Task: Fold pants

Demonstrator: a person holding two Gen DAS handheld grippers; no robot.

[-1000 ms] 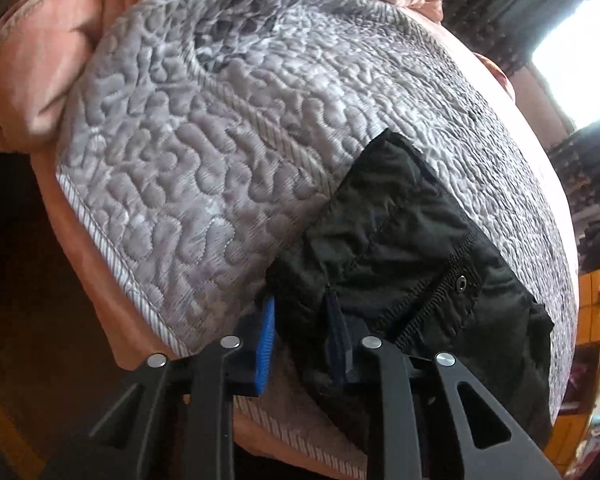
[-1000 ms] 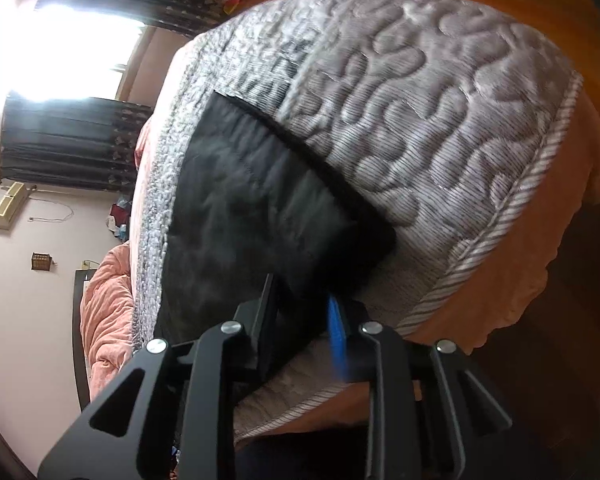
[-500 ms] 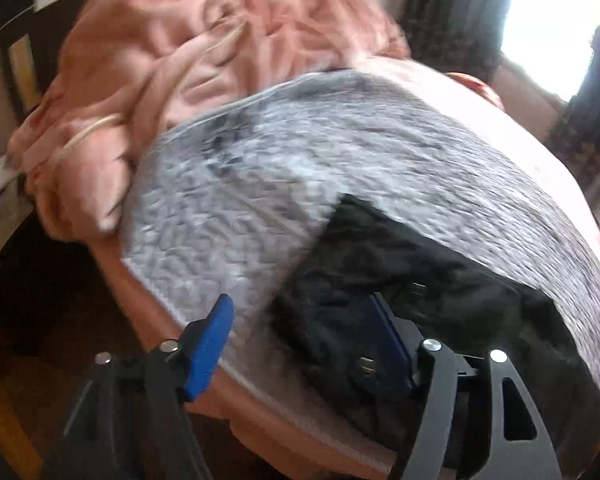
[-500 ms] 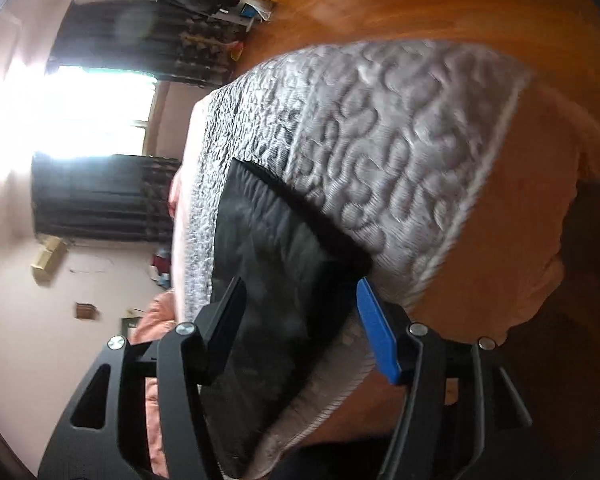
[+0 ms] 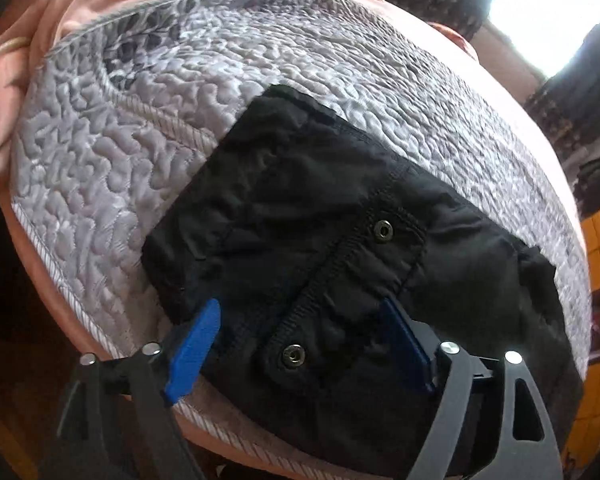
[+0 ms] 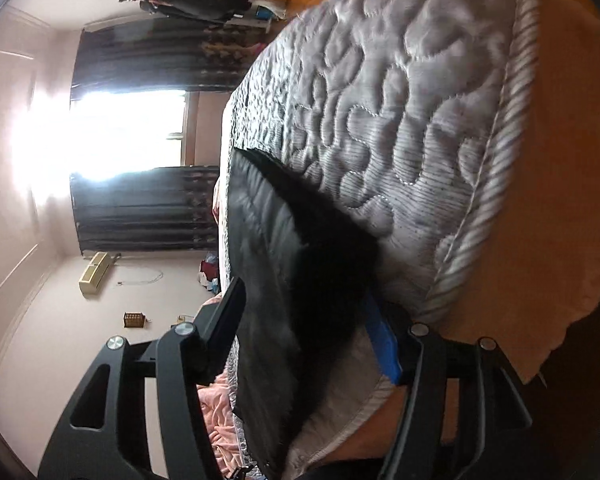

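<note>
- Black folded pants (image 5: 332,216): one, long side running from near edge toward the window.
- Two snap buttons (image 5: 382,230) showing.
- Left gripper (image 5: 304,344): just opened wide, gripping nothing.
- Right gripper (image 6: 308,320): half open, just narrowing around the pants' corner; grip unclear.

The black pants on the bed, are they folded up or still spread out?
Folded: the black pants lie as a compact, layered block near the grey quilt's edge, two snaps showing on top.

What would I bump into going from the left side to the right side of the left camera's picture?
Pink blanket → grey quilt → black pants → bright window.
</note>
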